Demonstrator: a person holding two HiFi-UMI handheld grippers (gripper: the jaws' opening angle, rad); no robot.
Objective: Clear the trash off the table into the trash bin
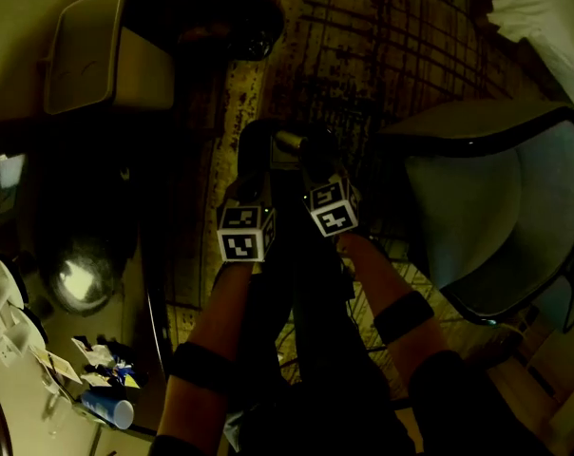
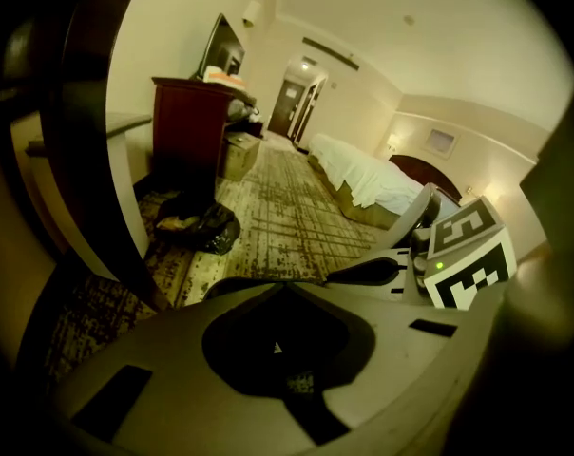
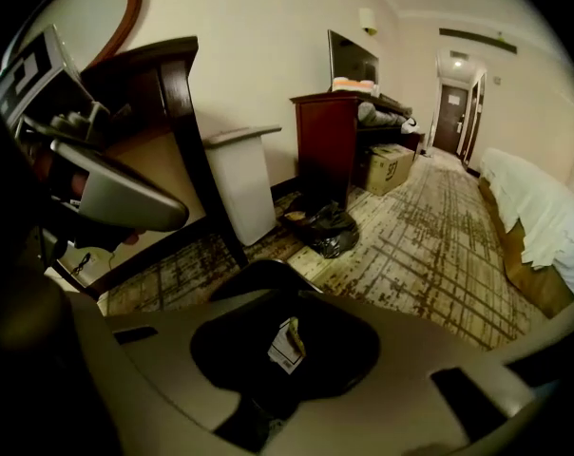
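Risk: the printed scrap sits behind the tips of the right tool, so thin paper may slip free onto the carpet before reaching the white bin. Right tool: clenched almost shut on the scrap. Left tool: fully clenched, empty. Remaining trash lies on the tabletop, back-left of the left tool. The white bin stands ahead-left.

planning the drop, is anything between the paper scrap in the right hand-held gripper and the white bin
Partly. In the right gripper view the dark desk leg slants across the white bin's left edge, nearer than the bin. From the scrap to the bin's right side only bare carpet shows.
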